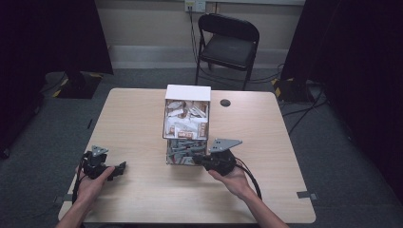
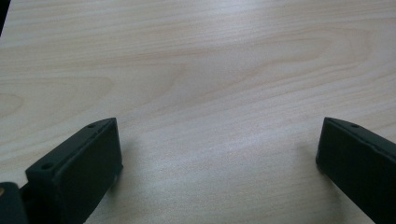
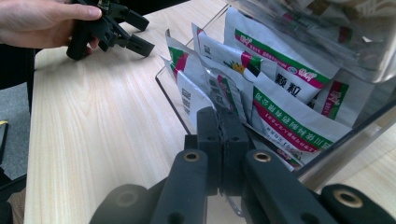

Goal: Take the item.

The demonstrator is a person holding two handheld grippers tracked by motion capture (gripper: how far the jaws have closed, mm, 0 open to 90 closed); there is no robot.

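Pale wood-grain table (image 1: 138, 123) with rounded corners, standing on grey carpet. Near the middle, a clear two-tier dispenser box (image 1: 187, 124) with a white top, upper tier stuffed with white sachets (image 1: 185, 118), lower tier open at the front with green-and-red printed sachets (image 3: 280, 93) leaning out. Just beside the box on the far right, a small dark round grommet (image 1: 225, 102) set into the surface. At the near left, resting on bare wood, the left tool (image 1: 114, 172).
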